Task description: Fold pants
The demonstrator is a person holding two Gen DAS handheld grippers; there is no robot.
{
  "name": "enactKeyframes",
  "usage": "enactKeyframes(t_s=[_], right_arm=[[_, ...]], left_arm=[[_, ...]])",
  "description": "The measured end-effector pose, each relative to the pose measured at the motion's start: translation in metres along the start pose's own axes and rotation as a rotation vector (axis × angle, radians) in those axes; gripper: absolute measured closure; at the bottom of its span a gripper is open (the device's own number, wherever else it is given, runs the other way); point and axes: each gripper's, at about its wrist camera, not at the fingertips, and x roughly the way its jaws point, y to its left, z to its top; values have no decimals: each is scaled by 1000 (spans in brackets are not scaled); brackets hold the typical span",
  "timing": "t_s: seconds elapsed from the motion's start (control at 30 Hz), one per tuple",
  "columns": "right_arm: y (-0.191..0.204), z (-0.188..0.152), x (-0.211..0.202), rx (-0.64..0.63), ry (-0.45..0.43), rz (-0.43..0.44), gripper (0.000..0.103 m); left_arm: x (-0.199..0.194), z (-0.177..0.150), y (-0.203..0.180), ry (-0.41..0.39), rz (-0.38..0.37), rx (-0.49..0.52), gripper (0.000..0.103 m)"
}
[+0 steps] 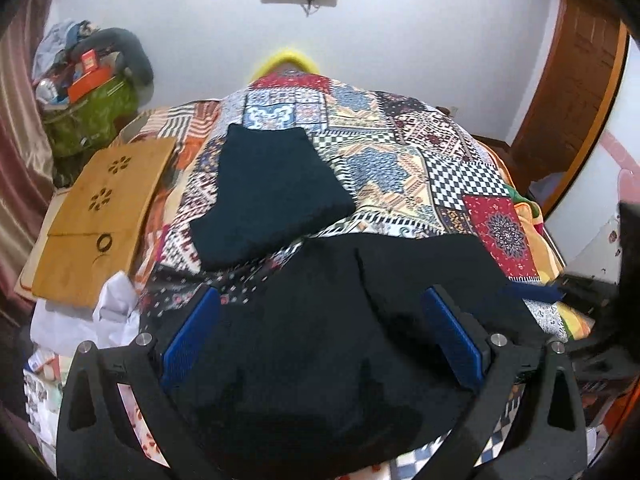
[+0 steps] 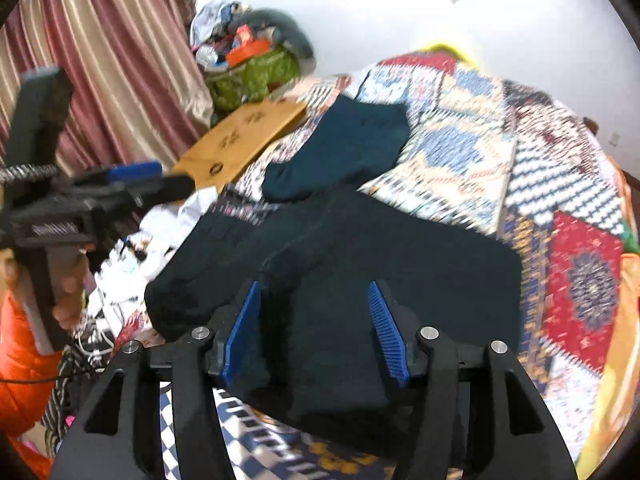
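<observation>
A: What's hard to read? 
B: The right wrist view is smeared with motion blur, so the quilt [image 2: 472,148] pattern runs together. The black pants [image 1: 340,344] are so dark that seams and folds barely show, and their near end is cut off behind the claw frames in both views.

A: Poses? 
B: Both claws tilt down over the bed. The left claw [image 1: 320,336] stands wide, blue pads apart, the black cloth lying under and between them, no pinch visible. The right claw [image 2: 316,332] stands partly open, pads clear of the fabric, nothing gripped. In the right view a hand [image 2: 68,280] with an orange sleeve [image 2: 20,360] holds the left tool's handle at the left edge.

A: Pants? 
B: Spread on the quilt near the bed's front edge, doubled over, one layer's edge running diagonally across. A folded dark teal garment [image 1: 268,196] lies just beyond, its corner about touching. A wooden board [image 1: 100,208] sits at the bed's left side.
</observation>
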Motion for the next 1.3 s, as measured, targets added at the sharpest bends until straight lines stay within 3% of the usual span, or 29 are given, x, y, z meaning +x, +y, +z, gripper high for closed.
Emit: enactKeyframes(t_s=[0.23, 0.4, 0.6, 0.8, 0.97, 1.17, 1.3], right_arm=[[-57, 16, -20, 52, -67, -114, 50], [-94, 5, 7, 91, 7, -166, 50], [-113, -27, 46, 104, 143, -180, 50], [-116, -42, 32, 143, 124, -159, 50], [-106, -53, 19, 134, 119, -192, 50], [-96, -48, 2, 91, 107, -237, 50], [-82, -36, -17, 61, 52, -253, 49]], left_arm=[[42, 23, -42, 47, -54, 84, 1], [93, 22, -76, 149, -37, 183, 1], [142, -7, -91, 279, 41, 287, 0], [129, -24, -80, 242, 15, 248, 0], [114, -35, -73, 224, 13, 210, 0], [95, -44, -63, 242, -4, 167, 0], [70, -45, -51, 216, 32, 150, 1]])
